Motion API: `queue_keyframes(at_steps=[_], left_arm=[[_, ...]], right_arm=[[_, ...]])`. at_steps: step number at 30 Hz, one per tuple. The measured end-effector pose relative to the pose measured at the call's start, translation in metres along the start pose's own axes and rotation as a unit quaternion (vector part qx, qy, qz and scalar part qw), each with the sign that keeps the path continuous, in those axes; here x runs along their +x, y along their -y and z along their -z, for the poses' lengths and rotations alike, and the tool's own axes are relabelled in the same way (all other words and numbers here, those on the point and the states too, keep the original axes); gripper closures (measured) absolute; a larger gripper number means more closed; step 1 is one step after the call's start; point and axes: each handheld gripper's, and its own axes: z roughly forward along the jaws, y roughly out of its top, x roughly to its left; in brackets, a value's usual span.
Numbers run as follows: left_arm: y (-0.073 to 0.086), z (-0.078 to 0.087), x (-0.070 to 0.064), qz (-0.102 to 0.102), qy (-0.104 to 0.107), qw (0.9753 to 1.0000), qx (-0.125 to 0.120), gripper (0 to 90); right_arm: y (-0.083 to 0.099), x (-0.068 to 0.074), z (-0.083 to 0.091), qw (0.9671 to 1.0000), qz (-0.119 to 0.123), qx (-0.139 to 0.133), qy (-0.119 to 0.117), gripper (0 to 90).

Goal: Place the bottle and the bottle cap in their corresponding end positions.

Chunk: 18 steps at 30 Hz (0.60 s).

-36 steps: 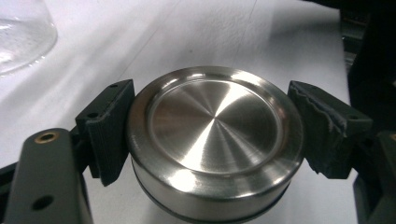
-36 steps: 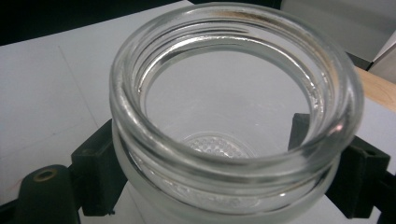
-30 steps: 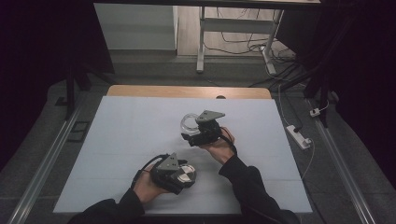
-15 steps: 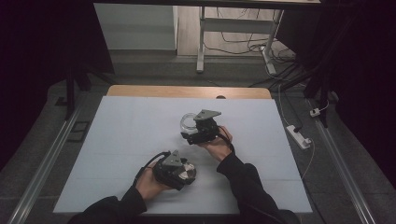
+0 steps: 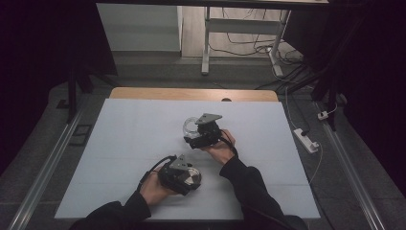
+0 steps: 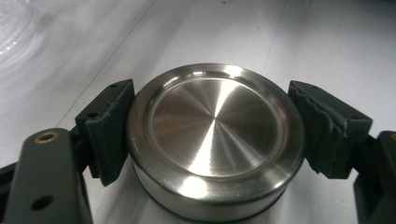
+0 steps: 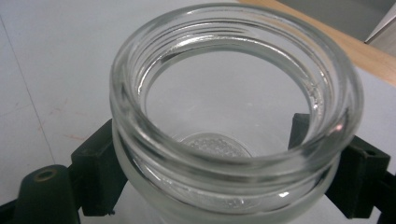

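A round brushed-steel lid (image 6: pixel 215 130) sits between the jaws of my left gripper (image 6: pixel 215 100); both pads press its sides. In the high view that gripper (image 5: pixel 189 178) and the lid (image 5: pixel 192 176) are near the front middle of the white table (image 5: pixel 119 143). I cannot tell whether the lid rests on the table. My right gripper (image 7: pixel 210 140) is shut around an open, empty clear glass jar (image 7: pixel 224 186), just below its threaded mouth. From above, the jar (image 5: pixel 190 126) and the right gripper (image 5: pixel 195 130) are at the table's centre, behind and to the right of the left hand.
A wooden strip (image 5: pixel 191 94) runs along the table's far edge. On the floor, a white power strip (image 5: pixel 306 140) lies to the right, and white furniture legs (image 5: pixel 206 43) with cables stand behind. Metal rails flank the table.
Almost nothing has changed: both hands hold about the same places, with only a slight shift of the left gripper.
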Motion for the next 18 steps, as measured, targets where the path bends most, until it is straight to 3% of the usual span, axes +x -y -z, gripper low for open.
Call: queue_keyframes(at_steps=[6,14,18], left_arm=[[0.0016,-0.0019,-0.0003,-0.005,-0.002,0.9999,0.011,19.7],[0.0021,-0.0039,-0.0017,-0.007,-0.006,0.9998,0.018,19.5],[0.0019,-0.0037,-0.0018,-0.016,-0.01,0.9995,0.024,19.4]], right_arm=[[0.0025,-0.0003,-0.0033,0.9999,0.004,0.009,0.003,14.4],[0.0048,-0.0041,-0.0045,0.9998,-0.017,0.009,-0.002,14.3],[0.0058,-0.0045,-0.0047,0.9999,-0.015,0.007,-0.003,14.1]])
